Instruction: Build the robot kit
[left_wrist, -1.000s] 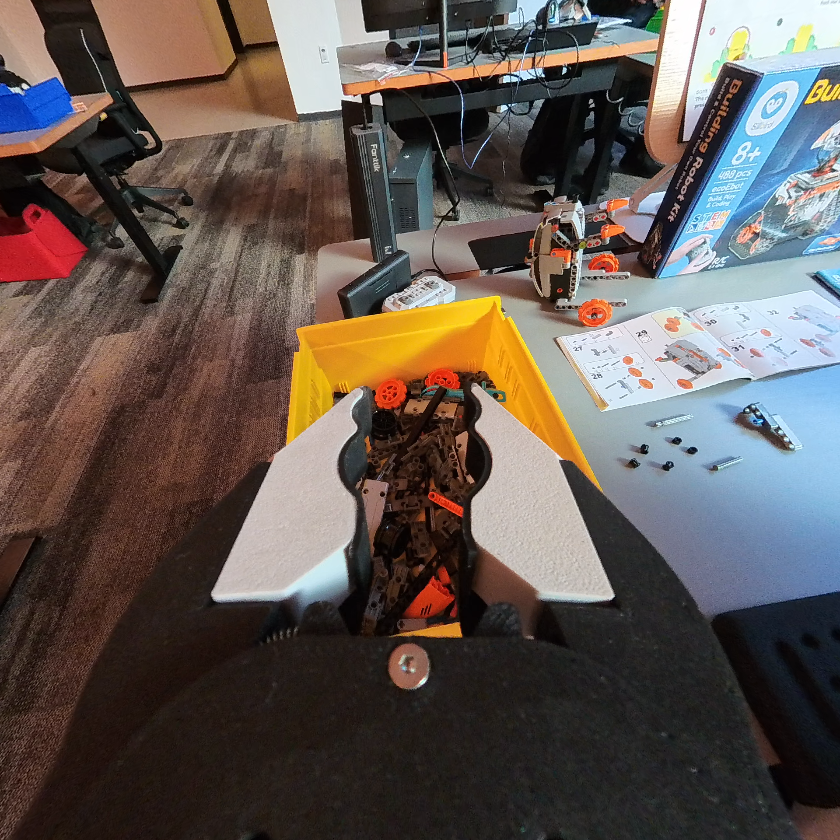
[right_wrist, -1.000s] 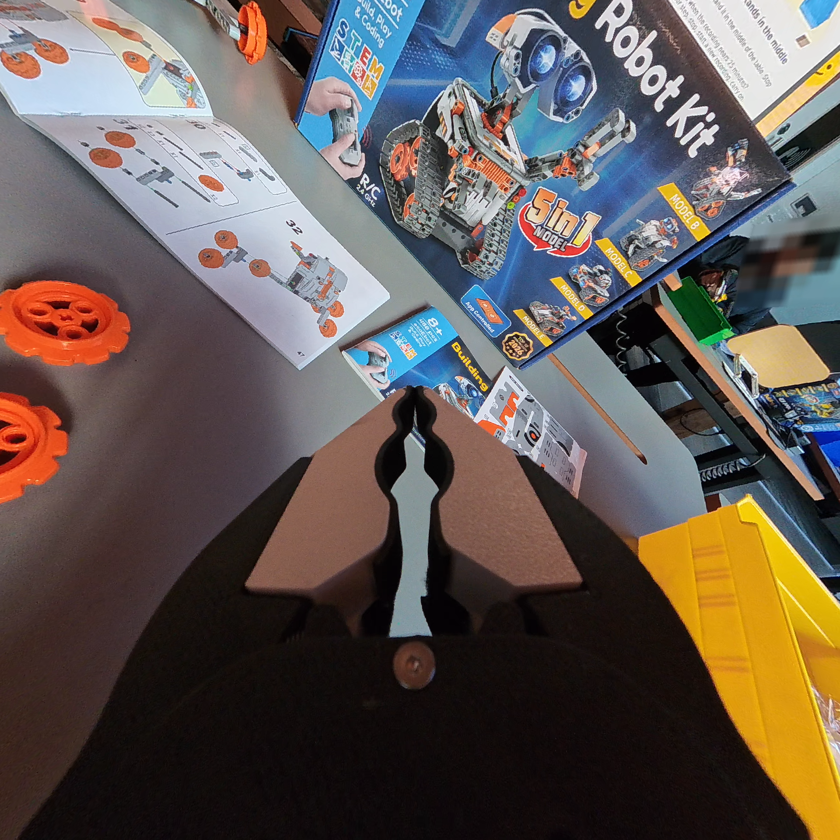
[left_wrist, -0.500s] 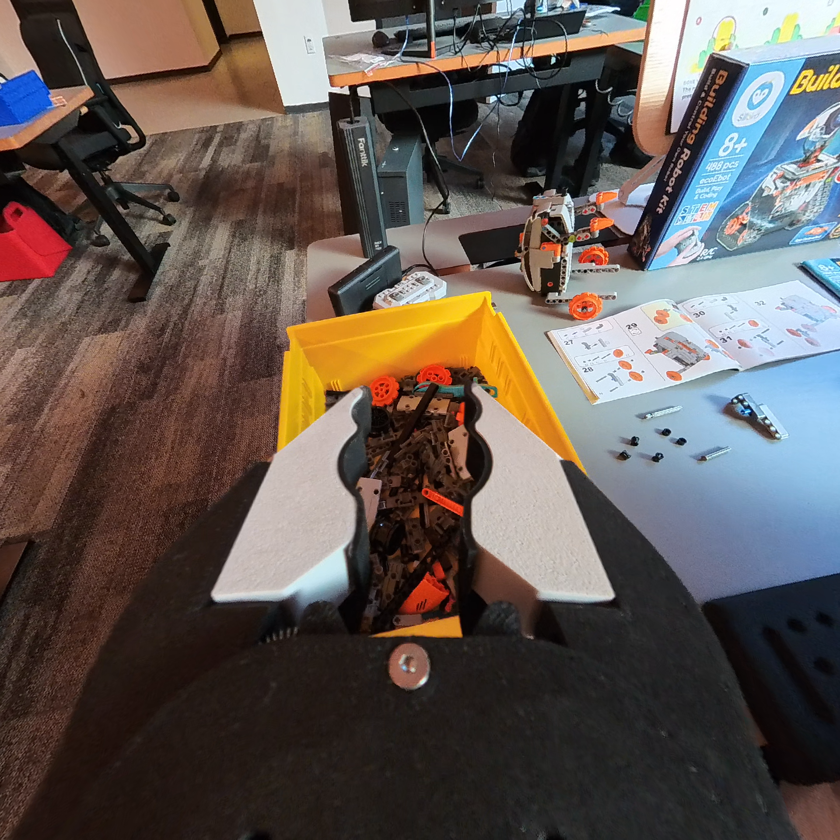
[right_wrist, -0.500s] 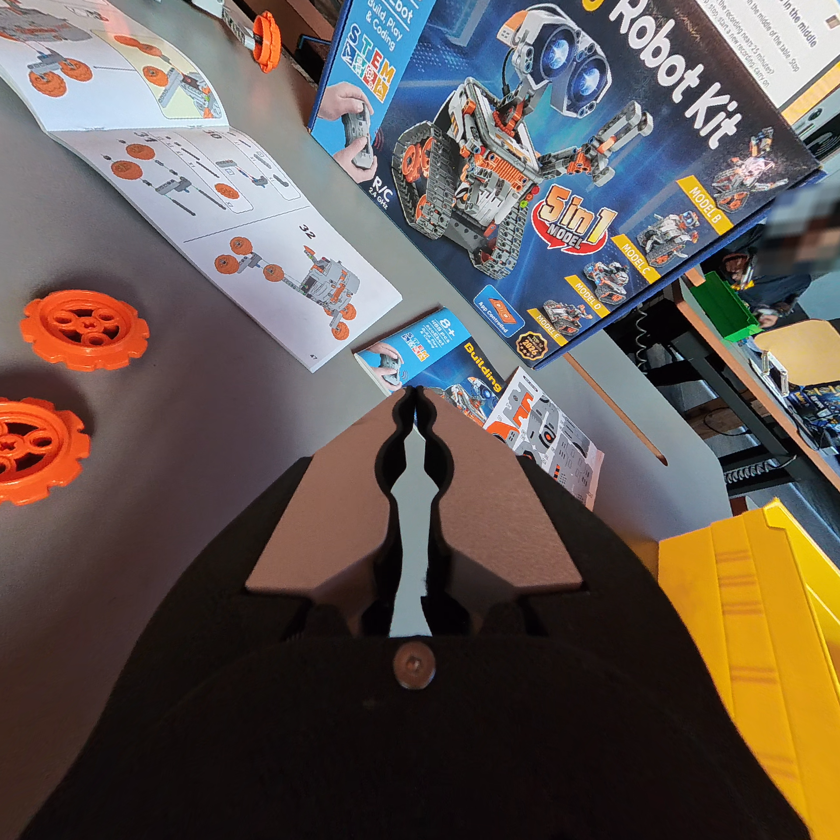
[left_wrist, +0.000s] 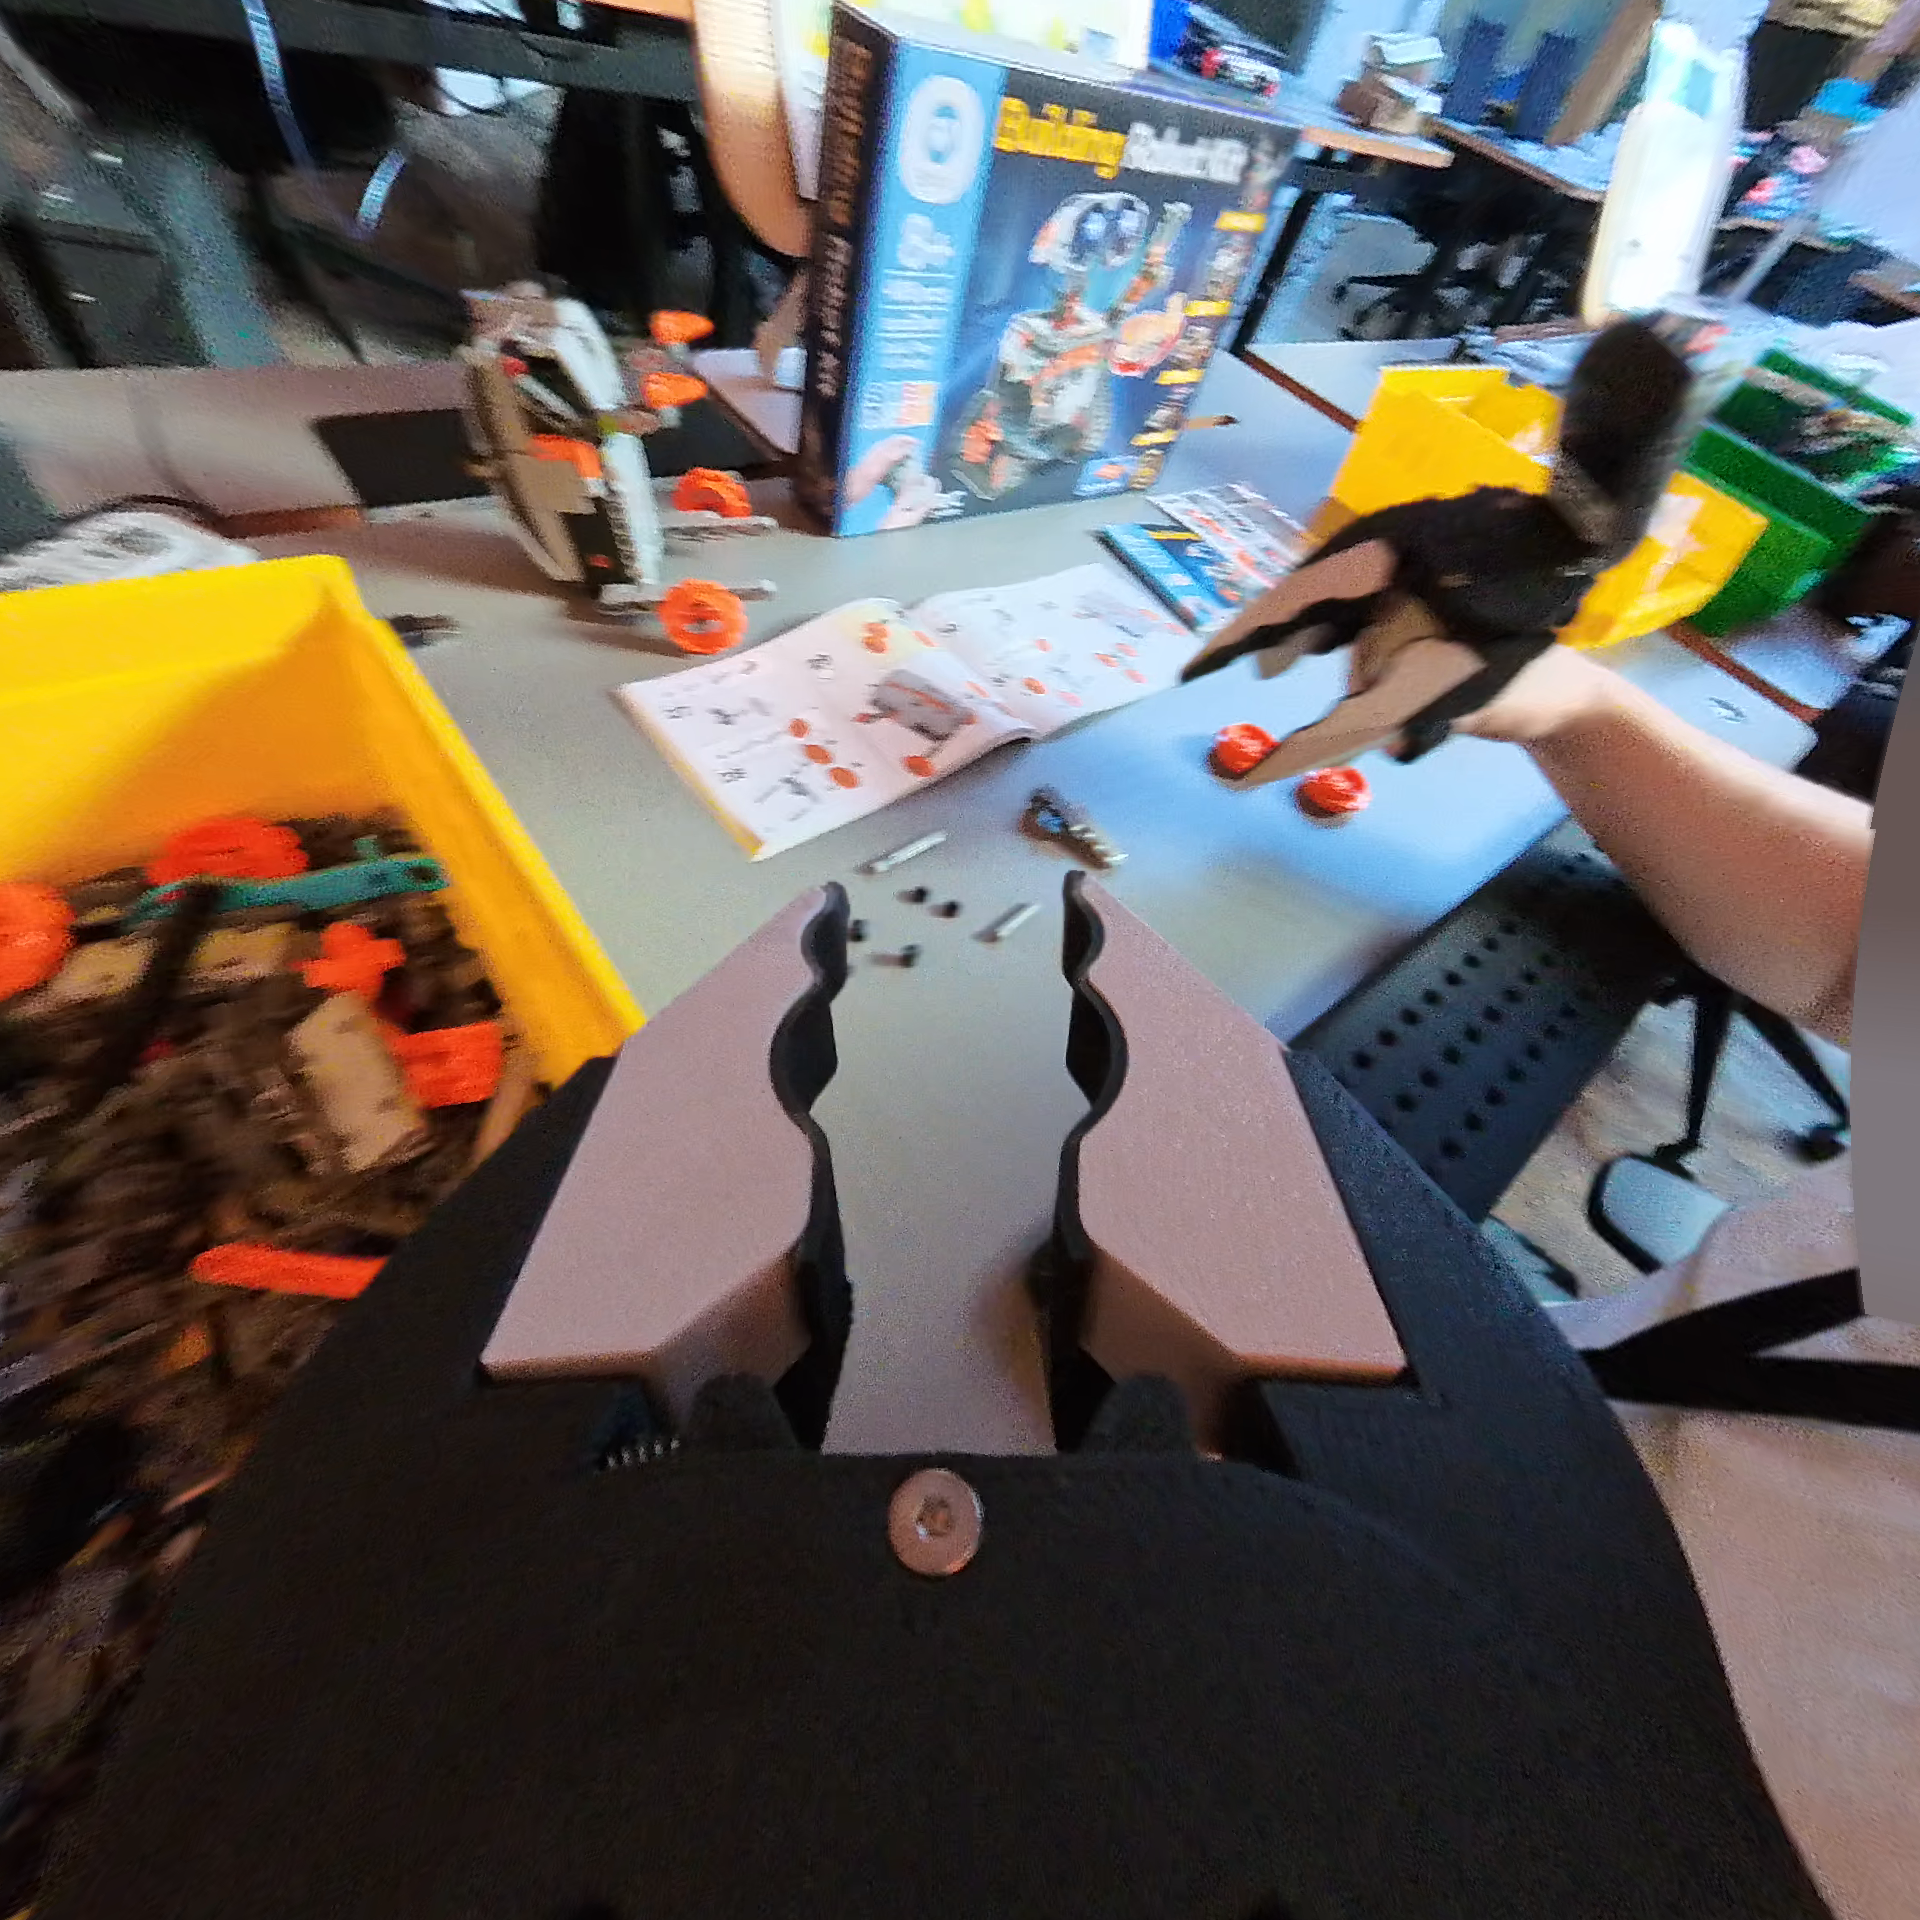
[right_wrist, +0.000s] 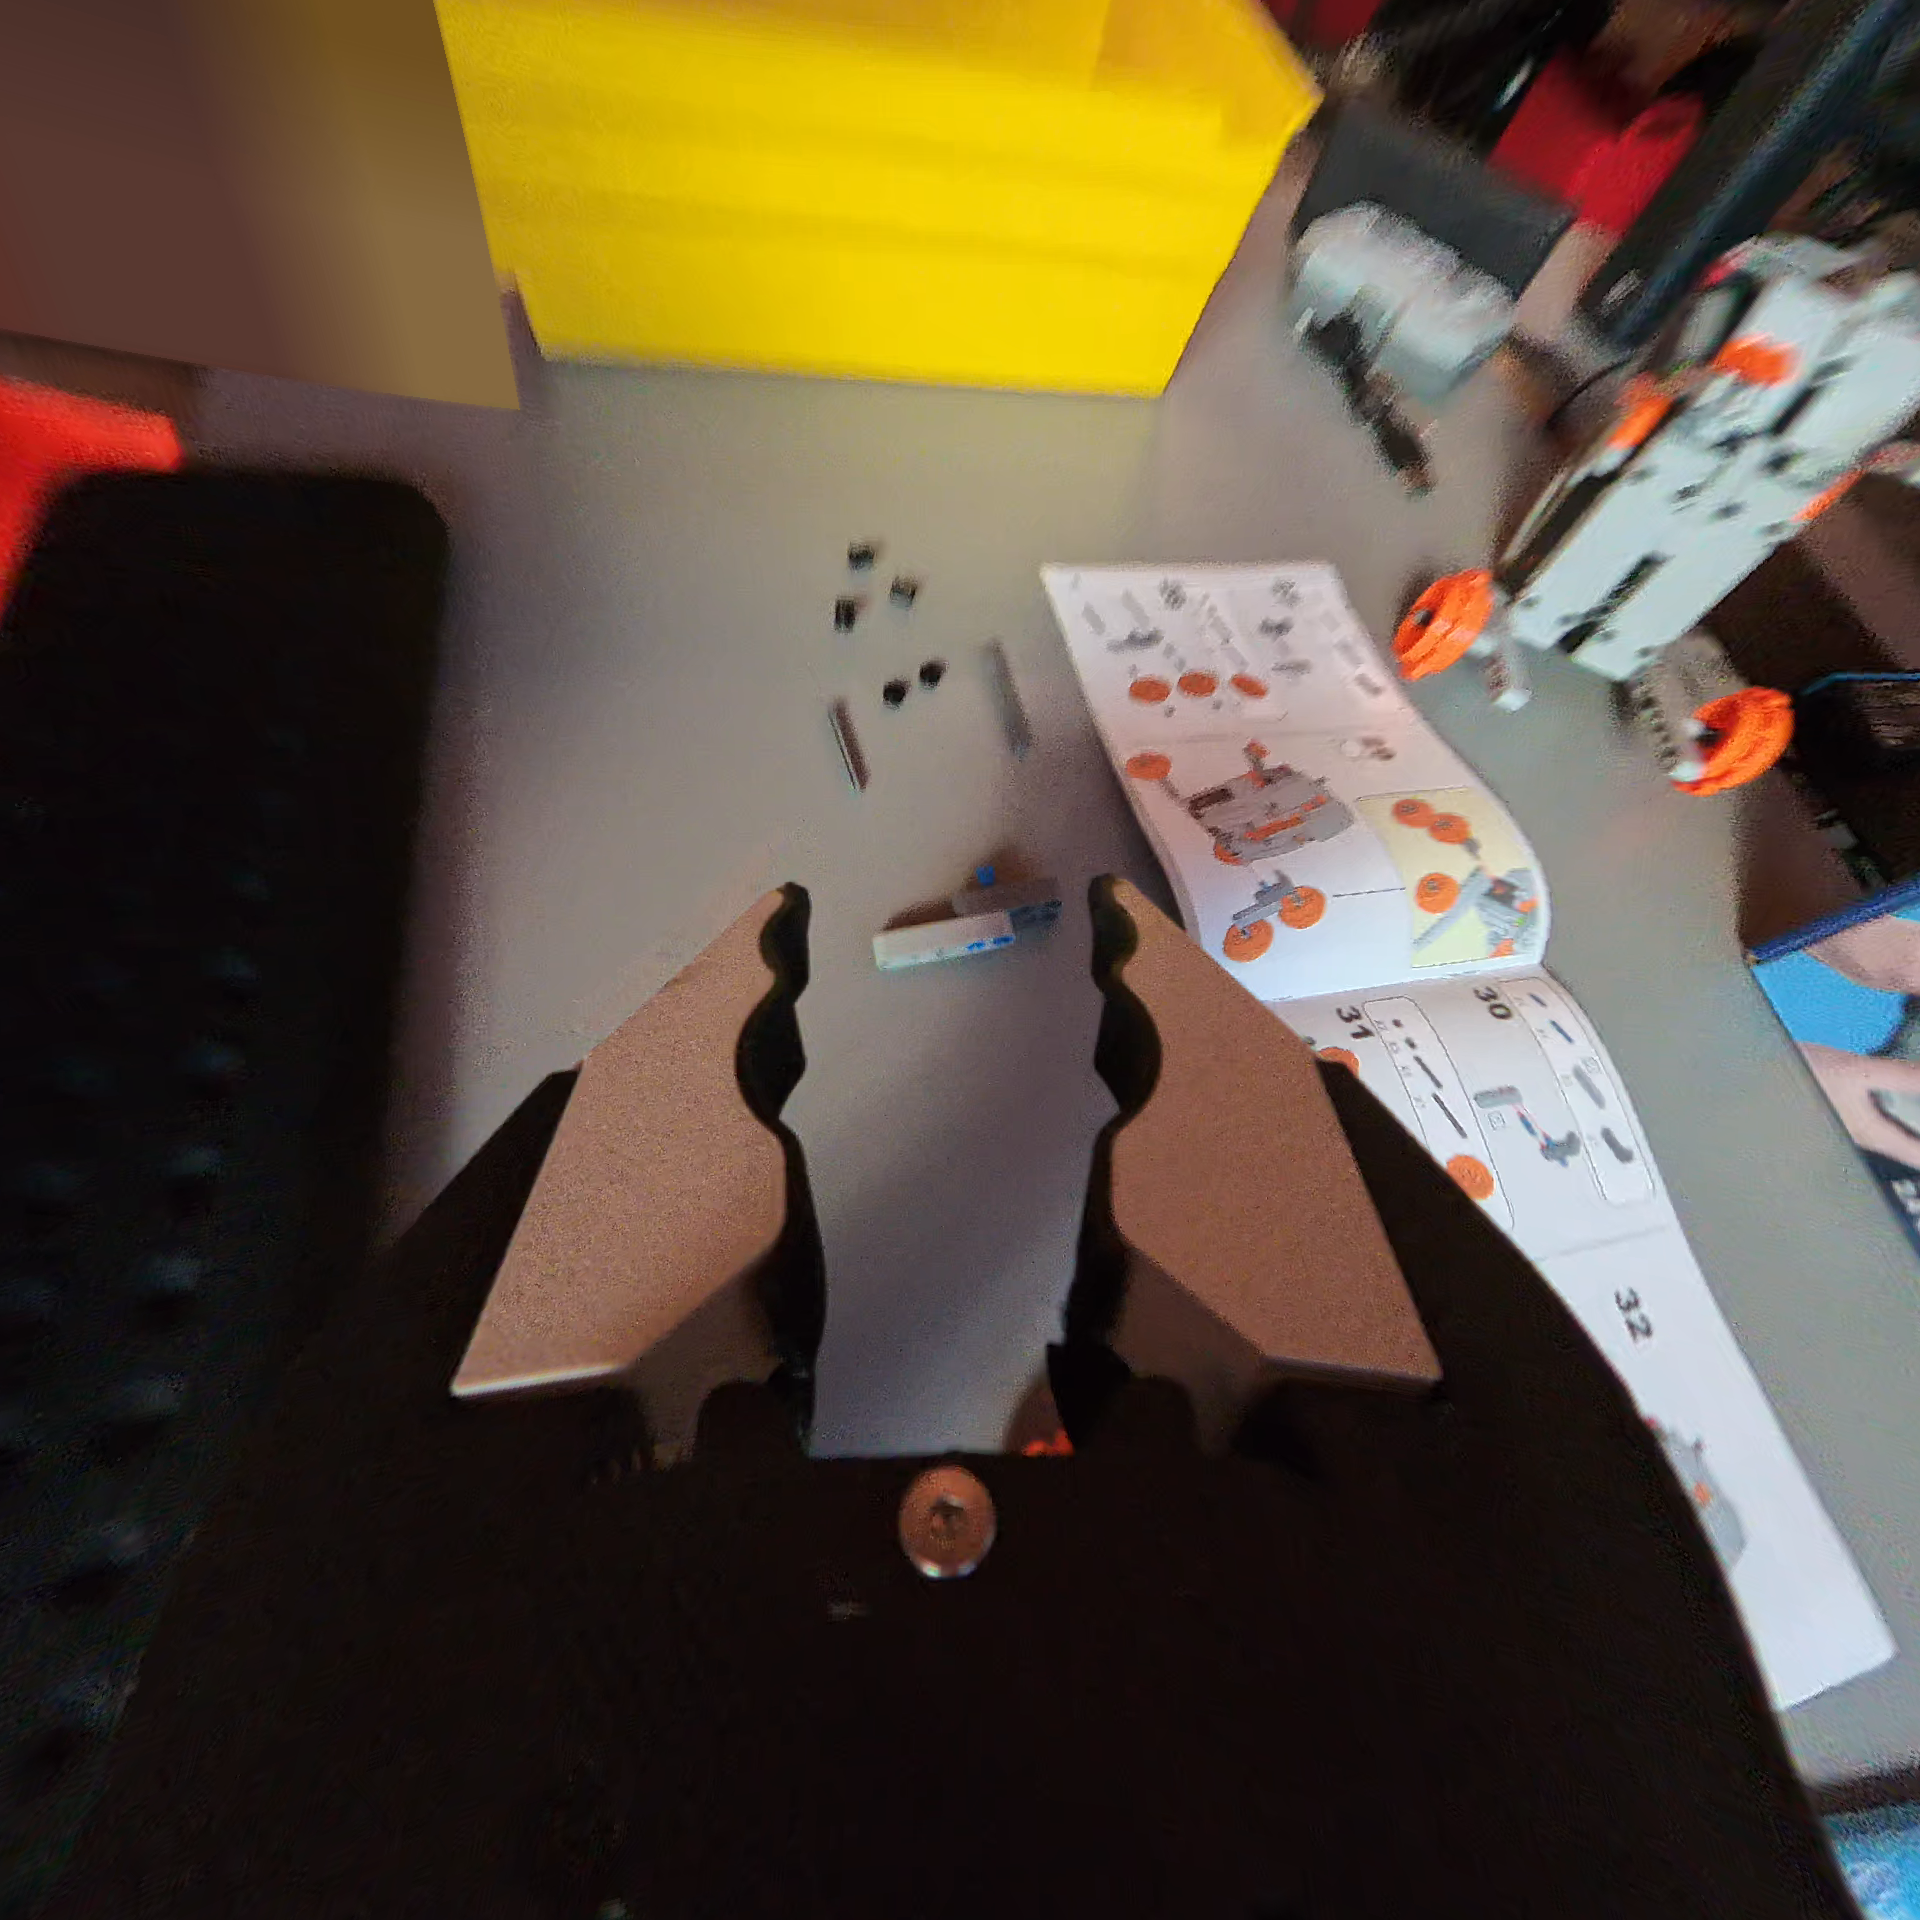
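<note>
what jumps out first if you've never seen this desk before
The yellow bin at the left, heaped with dark and orange parts, catches the eye first. Behind the open booklet stands a big blue kit box, with a half-built robot to its left. Both tools are open: the left over small loose pins, the right near a small grey piece.

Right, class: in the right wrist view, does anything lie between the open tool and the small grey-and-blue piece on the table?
Nothing visible does. The right tool is open, and the grey-and-blue piece lies on the bare table just ahead of its tips. The black pins lie beyond it, the booklet off to the right.
</note>
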